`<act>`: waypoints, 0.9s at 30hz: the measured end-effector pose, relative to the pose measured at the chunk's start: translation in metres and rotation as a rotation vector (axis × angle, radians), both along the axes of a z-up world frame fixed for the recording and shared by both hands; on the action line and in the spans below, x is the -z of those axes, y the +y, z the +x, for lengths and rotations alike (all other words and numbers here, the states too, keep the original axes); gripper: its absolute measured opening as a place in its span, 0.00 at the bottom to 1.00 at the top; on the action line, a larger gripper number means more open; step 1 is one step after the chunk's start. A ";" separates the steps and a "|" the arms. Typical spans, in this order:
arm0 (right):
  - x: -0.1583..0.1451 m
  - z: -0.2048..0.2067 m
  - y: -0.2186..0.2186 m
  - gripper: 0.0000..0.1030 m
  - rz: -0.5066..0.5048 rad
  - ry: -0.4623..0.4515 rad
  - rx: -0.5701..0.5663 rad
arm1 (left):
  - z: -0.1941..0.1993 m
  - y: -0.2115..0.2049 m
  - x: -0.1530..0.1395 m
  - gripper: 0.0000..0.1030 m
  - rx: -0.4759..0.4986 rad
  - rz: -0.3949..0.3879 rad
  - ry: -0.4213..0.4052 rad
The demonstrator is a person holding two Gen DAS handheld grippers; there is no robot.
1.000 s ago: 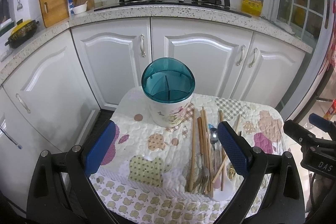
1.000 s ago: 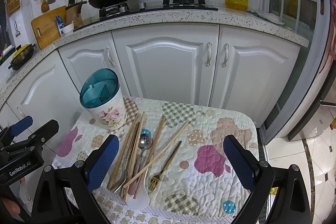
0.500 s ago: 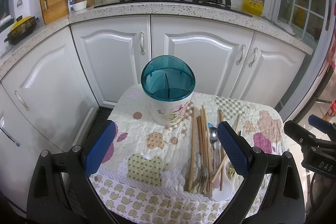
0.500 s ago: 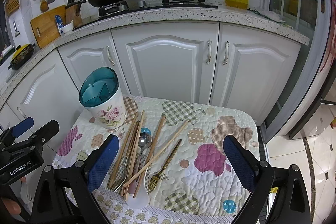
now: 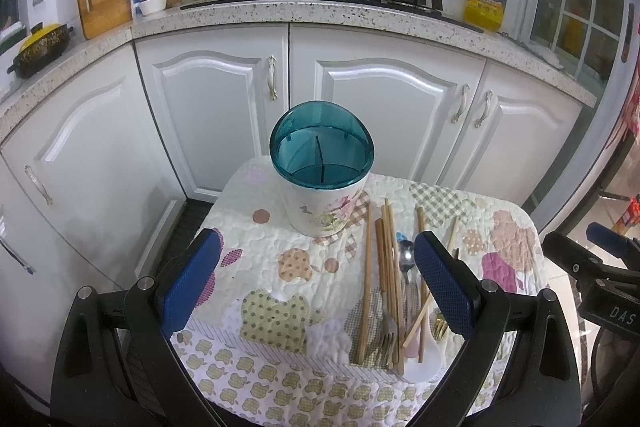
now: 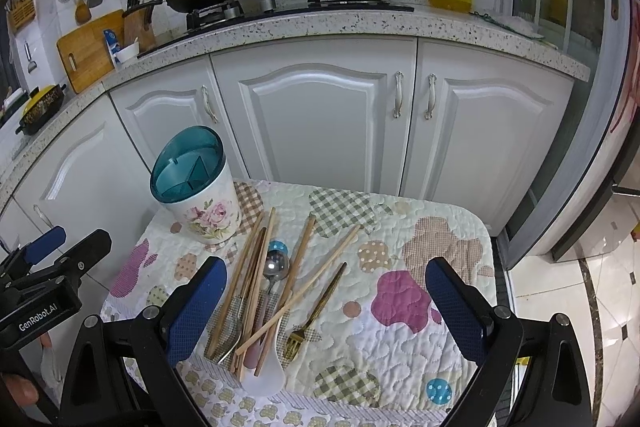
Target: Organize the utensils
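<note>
We hold both grippers, left gripper (image 5: 316, 283) and right gripper (image 6: 324, 307), with fingers apart and empty. The utensil pile (image 6: 272, 287) lies lengthwise between our right fingers, nearer them; the divided holder (image 6: 196, 187) stands beyond-left.

Upright teal-rimmed floral holder (image 5: 322, 179); beside it, loose chopsticks, spoon, forks (image 6: 264, 279)

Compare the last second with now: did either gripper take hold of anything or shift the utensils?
No. Both cameras drifted slightly, so the counter sits lower in view, but nothing was gripped. The left gripper and right gripper stay open and empty above the table. The floral utensil holder, the chopsticks, metal spoon, gold fork and white spoon lie where they were on the quilted cloth.
</note>
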State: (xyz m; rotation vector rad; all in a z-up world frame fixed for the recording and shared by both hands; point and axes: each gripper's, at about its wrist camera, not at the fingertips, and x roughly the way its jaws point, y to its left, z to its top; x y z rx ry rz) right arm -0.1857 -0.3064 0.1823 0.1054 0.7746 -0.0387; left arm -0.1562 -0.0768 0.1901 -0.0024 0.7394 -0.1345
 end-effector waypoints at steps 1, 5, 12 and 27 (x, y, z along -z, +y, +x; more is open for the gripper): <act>0.000 0.000 0.000 0.96 0.000 0.001 0.000 | 0.000 0.000 0.001 0.95 0.000 -0.001 0.002; 0.002 0.001 -0.002 0.96 -0.002 0.003 0.000 | 0.002 0.001 0.002 0.95 0.004 -0.005 0.010; 0.002 0.005 -0.011 0.96 -0.005 0.002 0.004 | 0.009 0.007 -0.001 0.95 -0.011 -0.016 0.007; 0.025 0.015 -0.030 0.96 0.017 0.053 0.027 | 0.017 0.009 0.004 0.95 -0.014 -0.019 0.024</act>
